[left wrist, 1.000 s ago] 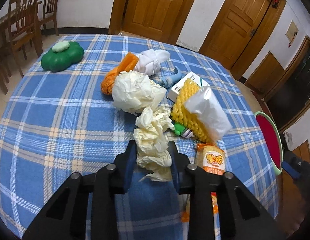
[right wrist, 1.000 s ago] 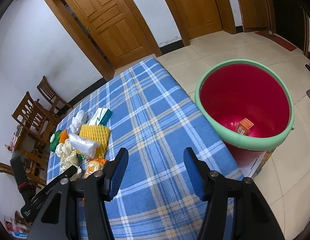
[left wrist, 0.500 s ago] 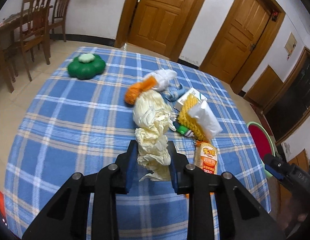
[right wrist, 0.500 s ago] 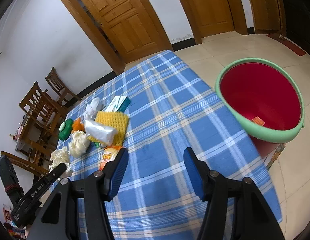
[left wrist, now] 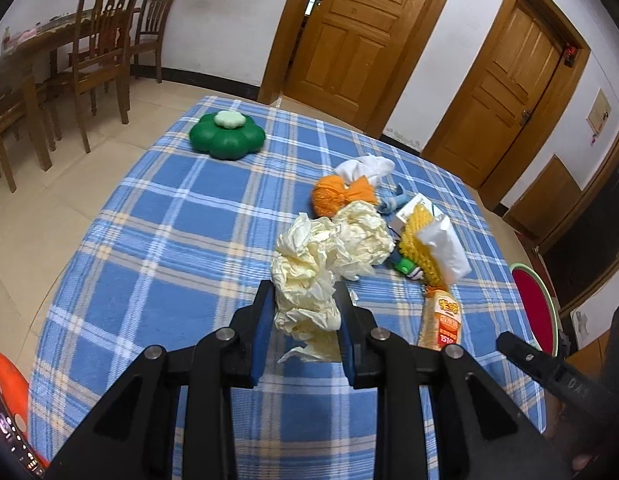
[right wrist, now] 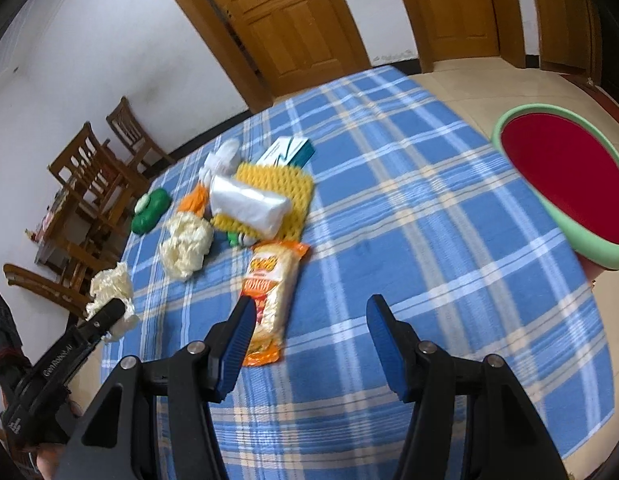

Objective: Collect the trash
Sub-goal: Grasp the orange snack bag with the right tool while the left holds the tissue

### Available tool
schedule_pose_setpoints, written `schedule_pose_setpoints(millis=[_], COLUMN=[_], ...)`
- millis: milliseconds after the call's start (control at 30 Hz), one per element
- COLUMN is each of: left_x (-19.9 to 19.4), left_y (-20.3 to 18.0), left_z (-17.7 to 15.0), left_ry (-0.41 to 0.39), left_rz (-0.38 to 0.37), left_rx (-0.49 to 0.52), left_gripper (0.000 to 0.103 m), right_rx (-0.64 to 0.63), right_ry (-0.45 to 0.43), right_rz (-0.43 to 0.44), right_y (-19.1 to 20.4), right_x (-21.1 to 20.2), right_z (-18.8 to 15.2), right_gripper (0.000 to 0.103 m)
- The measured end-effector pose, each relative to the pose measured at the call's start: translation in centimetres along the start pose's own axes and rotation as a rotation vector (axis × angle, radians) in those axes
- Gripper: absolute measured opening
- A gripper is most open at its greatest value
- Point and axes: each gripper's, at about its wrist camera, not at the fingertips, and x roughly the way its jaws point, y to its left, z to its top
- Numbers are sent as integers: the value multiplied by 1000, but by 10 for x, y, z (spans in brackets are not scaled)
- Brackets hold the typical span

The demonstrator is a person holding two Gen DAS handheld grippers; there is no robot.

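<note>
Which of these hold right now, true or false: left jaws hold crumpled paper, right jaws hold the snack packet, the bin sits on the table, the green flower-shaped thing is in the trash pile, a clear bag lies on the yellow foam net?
1. The left gripper is shut on a crumpled paper wad. True.
2. The right gripper holds the orange snack packet. False: its jaws are open and empty, the packet lies on the table.
3. The red bin sits on the table. False: it stands beside it.
4. The green flower-shaped object is in the pile. False: it sits apart.
5. A clear plastic bag lies on the yellow foam net. True.
</note>
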Motion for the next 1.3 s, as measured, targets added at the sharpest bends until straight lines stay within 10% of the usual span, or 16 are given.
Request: schedule_pose_setpoints(millis=[833, 1300], left_x=[4, 1], left_y=[31, 19], left_z=[-2, -5], left_ry=[10, 9], left_rz=[4, -17], left_rx=[-64, -38], left_gripper=[29, 29], right_rx=[-130, -169], right_ry=[54, 40], right_rz=[-81, -73], right_y=[52, 30], right_x=[44, 23], right_z=[-8, -7], right_gripper=[61, 41])
